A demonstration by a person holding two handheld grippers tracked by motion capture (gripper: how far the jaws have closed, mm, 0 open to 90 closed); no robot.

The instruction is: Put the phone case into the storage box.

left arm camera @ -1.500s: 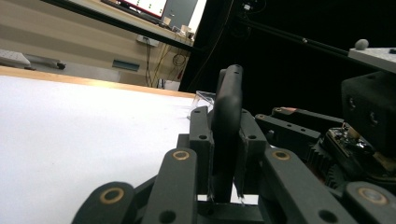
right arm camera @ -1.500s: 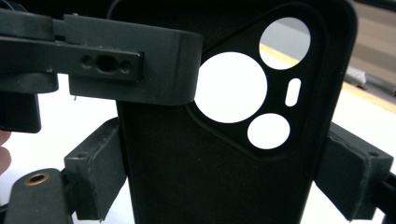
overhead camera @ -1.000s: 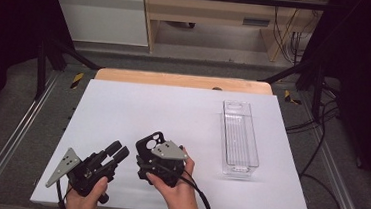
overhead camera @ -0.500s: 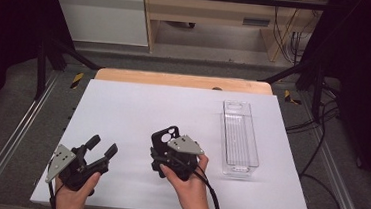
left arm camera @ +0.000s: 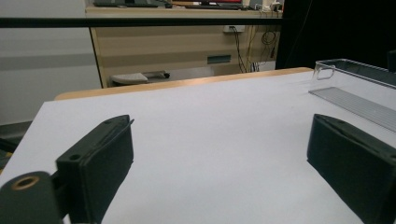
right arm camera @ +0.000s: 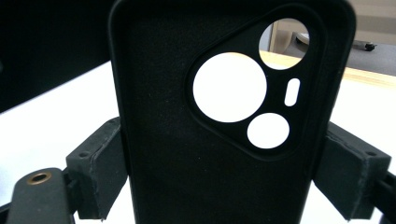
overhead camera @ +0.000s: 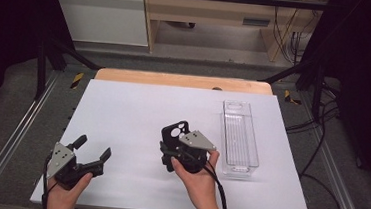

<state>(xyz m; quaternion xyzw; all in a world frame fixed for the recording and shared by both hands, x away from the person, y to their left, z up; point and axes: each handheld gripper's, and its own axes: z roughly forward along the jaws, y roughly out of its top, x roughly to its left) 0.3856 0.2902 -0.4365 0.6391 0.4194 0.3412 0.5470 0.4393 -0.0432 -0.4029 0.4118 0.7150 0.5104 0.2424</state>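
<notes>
- My right gripper (overhead camera: 175, 143) is clamped on a black soft phone case with a cut-out camera window (right arm camera: 219, 121); my two pads press on its long edges, and the case stands upright between them.
- From above, I hold the case (overhead camera: 175, 132) over the middle of the white table sheet (overhead camera: 132, 115), just left of the clear, long plastic tray (overhead camera: 240, 139), not touching it.
- My left gripper (overhead camera: 92, 150) sits low at the near left corner of the sheet; its jaws have just been opening and stand wide apart with nothing between them.
- Along my left jaws, bare sheet lies ahead and the clear tray (left arm camera: 355, 88) is to the far right.
</notes>
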